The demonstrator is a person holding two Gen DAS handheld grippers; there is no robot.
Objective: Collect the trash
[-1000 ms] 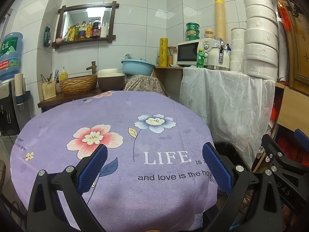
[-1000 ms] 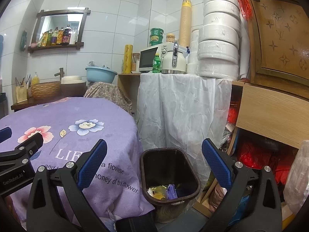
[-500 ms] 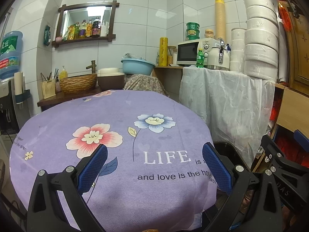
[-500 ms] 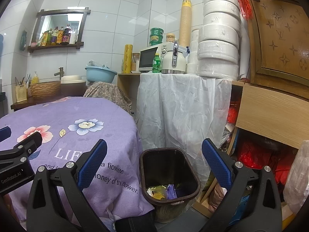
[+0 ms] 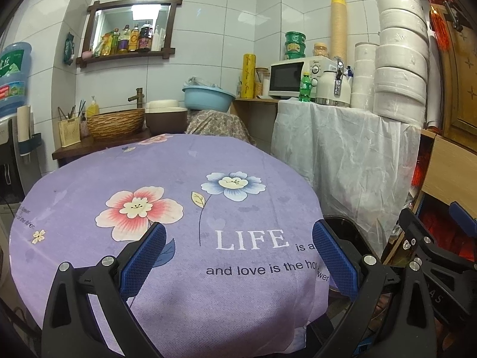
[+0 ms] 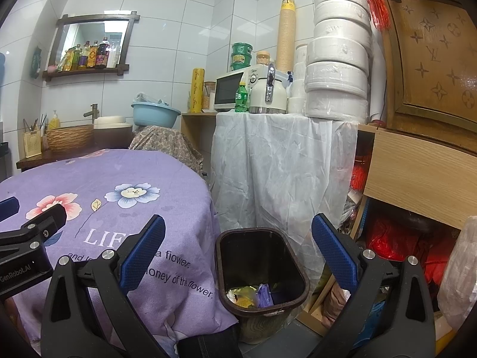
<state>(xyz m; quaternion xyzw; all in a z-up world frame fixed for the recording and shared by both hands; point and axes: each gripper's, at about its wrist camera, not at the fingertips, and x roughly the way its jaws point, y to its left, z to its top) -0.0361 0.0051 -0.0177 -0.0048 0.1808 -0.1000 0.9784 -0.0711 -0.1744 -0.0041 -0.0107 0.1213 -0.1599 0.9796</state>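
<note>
Left wrist view puts your left gripper low over the near edge of a round table draped in a purple flowered cloth, with its jaws spread wide and nothing between the blue pads. Beyond the cloth's right edge you can see only the dark rim of the trash bin, and further right the black frame of your right gripper pokes into the picture. From the right wrist view, your right gripper hangs above the floor beside the table, jaws equally wide and empty, with the trash bin standing between the two pads, close against the hanging cloth. Inside the bin, at the bottom, lies the trash: a small heap of yellowish, white and purple scraps. Your left gripper shows at the left edge of that picture, over the cloth. Behind the bin, a white sheet covers a stand that carries a microwave, a green bottle, a cream kettle and tall stacks of white rolls. On the far counter sit a blue basin and a woven basket.
</note>
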